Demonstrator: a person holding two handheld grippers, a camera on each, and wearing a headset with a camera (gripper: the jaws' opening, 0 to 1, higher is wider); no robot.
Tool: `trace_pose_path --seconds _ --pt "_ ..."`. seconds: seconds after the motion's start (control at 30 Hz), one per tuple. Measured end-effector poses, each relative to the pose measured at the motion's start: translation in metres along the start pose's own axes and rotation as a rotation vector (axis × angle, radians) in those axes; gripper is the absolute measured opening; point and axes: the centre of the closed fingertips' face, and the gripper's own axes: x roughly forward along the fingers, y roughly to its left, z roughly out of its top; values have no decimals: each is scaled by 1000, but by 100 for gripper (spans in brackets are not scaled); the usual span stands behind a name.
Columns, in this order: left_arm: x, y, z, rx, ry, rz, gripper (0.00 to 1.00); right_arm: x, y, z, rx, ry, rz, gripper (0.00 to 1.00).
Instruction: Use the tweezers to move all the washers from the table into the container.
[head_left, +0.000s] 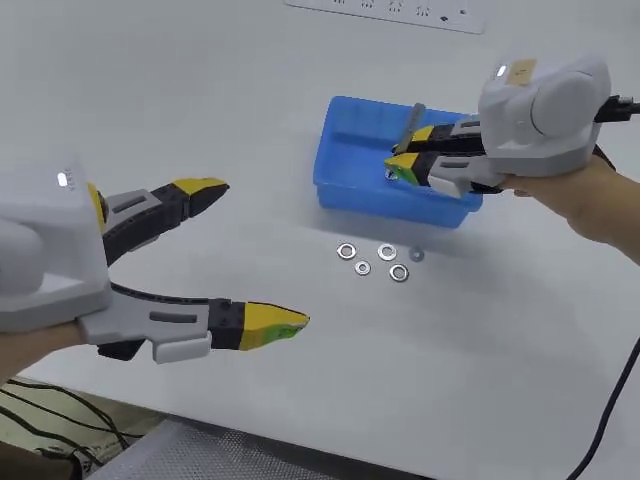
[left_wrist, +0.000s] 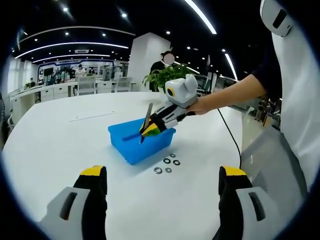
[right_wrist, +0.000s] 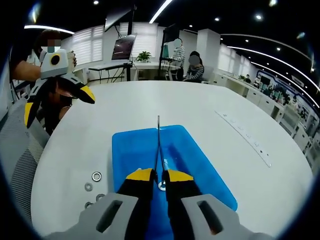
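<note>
**Right gripper holding tweezers over the blue container, washers waiting on the desk**

In the head view, the right gripper (head_left: 397, 165) is reaching in from the right, and its yellow-tipped jaws are pressing together on the tweezers (head_left: 412, 122). The thin grey tool is sticking up and away from the jaws at a slant. The gripper's tips are hovering over the inside of the blue container (head_left: 345, 150), which is sitting on the white desk (head_left: 200, 80).

In the right gripper view, the right gripper (right_wrist: 160, 175) is pinching the tweezers (right_wrist: 158, 140), which are running as a narrow line straight ahead over the container (right_wrist: 200, 165). A small ring-like shape is showing right at the jaw tips. Whether it is lying on the container floor or being held cannot be told.

A small cluster of washers (head_left: 347, 251) is lying on the desk just in front of the container's near wall, close to it but not touching. They are also showing to the left of the container in the right gripper view (right_wrist: 96, 176).

The left gripper (head_left: 265, 252) is hanging at the left of the head view, well apart from the container, with its jaws spread wide and nothing between them. In its own view, the left gripper (left_wrist: 162, 172) is facing the container (left_wrist: 135, 150), the washers (left_wrist: 166, 161) and the right gripper (left_wrist: 150, 131) with the tweezers (left_wrist: 148, 114).
</note>
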Motion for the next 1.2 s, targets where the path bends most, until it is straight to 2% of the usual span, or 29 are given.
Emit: trace_pose_path --seconds 0.13,0.23,0.27,0.37,0.4,0.43,0.47,0.5,0.53,0.63,0.7,0.73,0.8,0.87,0.9,1.0,1.2 --pt "3 5 3 3 -5 -1 97 -2 1 5 -14 1 -1 9" --pt "5 9 11 -2 -25 -14 97 -3 4 8 -23 0 9 8" --pt "8 12 18 -10 -43 -21 97 -4 2 6 -50 17 -2 8" --pt "18 26 36 27 -66 -20 94 -4 4 7 -44 18 1 8" --pt "21 28 39 23 -69 -23 93 -5 5 7 -47 23 1 8" --pt "25 30 42 -6 -70 -36 90 -5 5 7 -51 25 3 8" --pt "31 32 48 -34 -90 -51 88 -5 7 7 -55 33 5 8" --pt "35 35 52 -25 -103 -48 86 -6 8 7 -58 38 8 8" --pt "41 37 55 -25 -97 -52 83 -7 9 9 -72 36 14 8" --pt "54 33 66 25 -107 -88 75 -9 10 12 -93 45 12 8" --pt "65 26 74 30 -115 -143 67 -12 11 14 -104 48 13 8" --pt "69 26 76 40 -111 -147 65 -13 11 15 -108 47 12 8" --pt "79 23 77 93 -77 -172 62 -15 13 19 -112 40 14 8" --pt "87 23 77 115 -54 -176 55 -16 14 22 -121 36 16 8" --pt "91 19 78 138 -48 -208 50 -16 16 23 -126 37 21 8" --pt "99 13 81 143 -35 -252 48 -15 18 26 -129 37 30 8" --pt "110 14 92 201 -24 -272 45 -14 23 29 -149 37 52 8"
